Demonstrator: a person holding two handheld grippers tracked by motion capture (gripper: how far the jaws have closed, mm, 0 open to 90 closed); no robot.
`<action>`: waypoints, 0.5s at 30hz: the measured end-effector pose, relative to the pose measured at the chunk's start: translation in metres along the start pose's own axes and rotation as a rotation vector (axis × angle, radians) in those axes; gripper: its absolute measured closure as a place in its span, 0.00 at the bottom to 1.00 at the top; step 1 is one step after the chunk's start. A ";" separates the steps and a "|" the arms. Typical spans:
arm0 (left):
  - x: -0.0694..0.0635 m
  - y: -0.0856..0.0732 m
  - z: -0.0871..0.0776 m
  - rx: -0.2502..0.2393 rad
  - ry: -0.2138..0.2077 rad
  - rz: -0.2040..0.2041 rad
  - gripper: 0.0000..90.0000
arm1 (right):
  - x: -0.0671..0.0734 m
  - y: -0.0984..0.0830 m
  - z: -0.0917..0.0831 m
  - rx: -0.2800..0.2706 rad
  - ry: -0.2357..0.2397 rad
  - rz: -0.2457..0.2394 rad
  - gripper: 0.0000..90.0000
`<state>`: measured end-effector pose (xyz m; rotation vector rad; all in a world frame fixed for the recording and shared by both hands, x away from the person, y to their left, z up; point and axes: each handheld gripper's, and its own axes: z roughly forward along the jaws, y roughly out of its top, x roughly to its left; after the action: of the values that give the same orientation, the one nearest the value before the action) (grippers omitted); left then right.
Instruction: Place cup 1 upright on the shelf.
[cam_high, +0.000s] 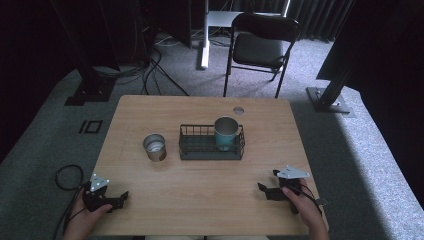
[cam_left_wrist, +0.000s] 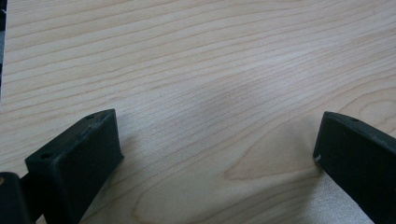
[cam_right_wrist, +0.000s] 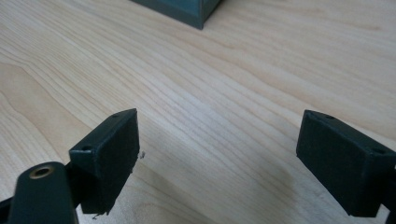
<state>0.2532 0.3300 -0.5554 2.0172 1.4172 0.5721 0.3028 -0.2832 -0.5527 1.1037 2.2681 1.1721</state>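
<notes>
A dark wire basket (cam_high: 211, 148) stands at the middle of the wooden table (cam_high: 200, 200), and a teal metal cup (cam_high: 226, 132) stands upright inside its right half. A silver cup (cam_high: 155, 147) stands upright on the table just left of the basket. My left gripper (cam_high: 120, 200) rests near the table's front left corner, open, with bare wood between its jaws (cam_left_wrist: 219, 135). My right gripper (cam_high: 265, 189) rests near the front right, open over bare wood (cam_right_wrist: 219, 135). A corner of the basket (cam_right_wrist: 187, 9) shows at the top of the right gripper view.
A black folding chair (cam_high: 260, 47) stands beyond the table's far edge. A small round grommet (cam_high: 238, 110) sits in the table top at the back. Cables (cam_high: 67, 177) lie on the grey carpet at the left, and black stand bases (cam_high: 330, 97) flank the table.
</notes>
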 end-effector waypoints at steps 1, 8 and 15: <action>0.000 0.000 0.000 0.000 0.000 0.000 0.01 | 0.000 -0.001 -0.001 -0.007 0.009 -0.001 0.14; 0.000 0.000 0.000 0.000 0.000 -0.001 0.01 | -0.003 -0.004 -0.003 0.037 -0.005 0.020 0.14; 0.000 0.000 0.000 0.002 0.000 0.002 0.01 | 0.004 -0.005 0.000 0.127 -0.022 -0.022 0.13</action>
<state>0.2531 0.3302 -0.5554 2.0202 1.4164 0.5723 0.2978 -0.2825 -0.5566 1.1280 2.3594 1.0146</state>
